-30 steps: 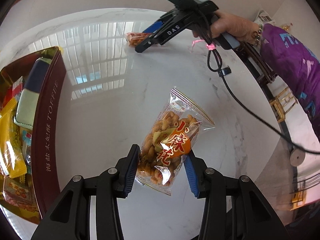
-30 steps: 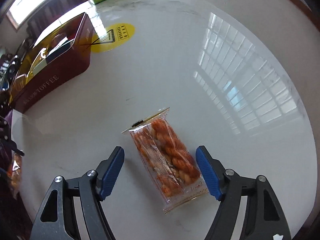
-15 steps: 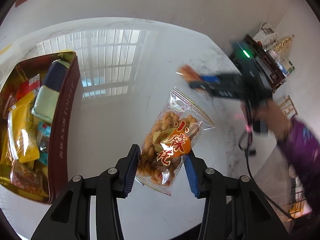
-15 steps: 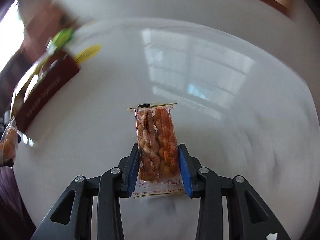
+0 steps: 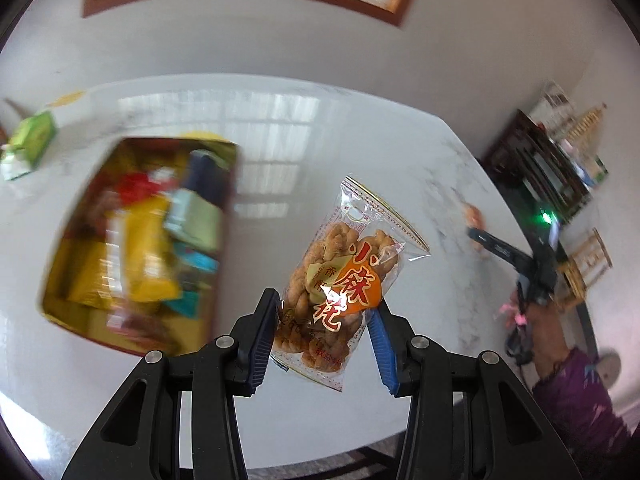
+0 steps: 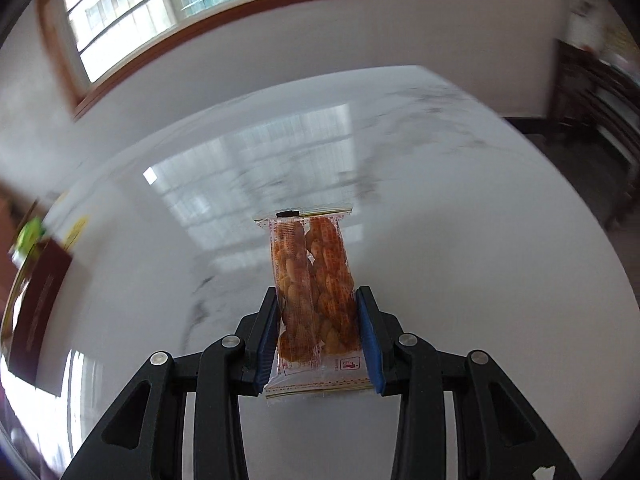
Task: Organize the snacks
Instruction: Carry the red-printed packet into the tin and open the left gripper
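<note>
My left gripper (image 5: 326, 322) is shut on a clear packet of twisted dough snacks with an orange label (image 5: 340, 276), held above the white marble table (image 5: 280, 144). The dark red toffee tin (image 5: 136, 240), full of wrapped snacks, lies to its left, blurred. My right gripper (image 6: 316, 320) is shut on a narrow clear packet of orange twists (image 6: 314, 280), lifted off the table. The right gripper also shows at the right of the left wrist view (image 5: 480, 236). The tin shows at the left edge of the right wrist view (image 6: 36, 304).
A green box (image 5: 30, 146) lies at the table's far left. A dark shelf unit (image 5: 552, 168) and a wooden chair (image 5: 588, 268) stand to the right beyond the table edge. A window and white wall are behind.
The right gripper closed on the orange twist packet and lifted it off the table. The left gripper swung left with its packet, bringing the tin more into view.
</note>
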`<state>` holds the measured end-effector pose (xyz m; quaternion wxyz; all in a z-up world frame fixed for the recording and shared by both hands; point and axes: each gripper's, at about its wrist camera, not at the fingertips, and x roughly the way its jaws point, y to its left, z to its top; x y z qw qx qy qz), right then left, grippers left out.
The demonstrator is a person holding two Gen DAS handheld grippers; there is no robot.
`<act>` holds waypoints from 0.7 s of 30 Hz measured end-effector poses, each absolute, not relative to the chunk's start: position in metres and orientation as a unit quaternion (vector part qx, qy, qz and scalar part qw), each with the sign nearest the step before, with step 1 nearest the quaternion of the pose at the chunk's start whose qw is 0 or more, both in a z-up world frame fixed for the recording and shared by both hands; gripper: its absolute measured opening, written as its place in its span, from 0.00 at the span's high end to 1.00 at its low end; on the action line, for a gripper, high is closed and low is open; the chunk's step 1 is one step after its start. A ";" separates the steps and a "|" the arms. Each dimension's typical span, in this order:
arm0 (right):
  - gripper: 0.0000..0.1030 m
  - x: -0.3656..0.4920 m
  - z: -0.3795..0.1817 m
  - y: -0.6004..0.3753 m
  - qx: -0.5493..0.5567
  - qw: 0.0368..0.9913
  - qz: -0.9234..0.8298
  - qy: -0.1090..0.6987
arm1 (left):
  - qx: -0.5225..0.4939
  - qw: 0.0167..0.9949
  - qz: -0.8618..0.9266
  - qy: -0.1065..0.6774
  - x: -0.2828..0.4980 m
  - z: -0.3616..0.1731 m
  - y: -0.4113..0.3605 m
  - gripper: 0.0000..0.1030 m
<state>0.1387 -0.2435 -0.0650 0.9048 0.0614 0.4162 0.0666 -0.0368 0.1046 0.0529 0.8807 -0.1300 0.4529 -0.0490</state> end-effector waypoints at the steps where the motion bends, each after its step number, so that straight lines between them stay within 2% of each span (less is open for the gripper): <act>1: 0.67 0.139 -0.065 -0.250 0.074 0.906 0.042 0.414 | -0.130 0.883 -0.037 0.450 -0.037 0.054 0.115 0.56; 10: 0.66 0.138 -0.063 -0.269 0.100 0.907 0.007 0.409 | -0.147 0.877 0.065 0.453 -0.014 0.038 0.221 0.56; 21: 0.65 0.136 -0.064 -0.270 0.099 0.907 0.007 0.410 | -0.124 0.867 0.101 0.473 0.041 0.010 0.247 0.56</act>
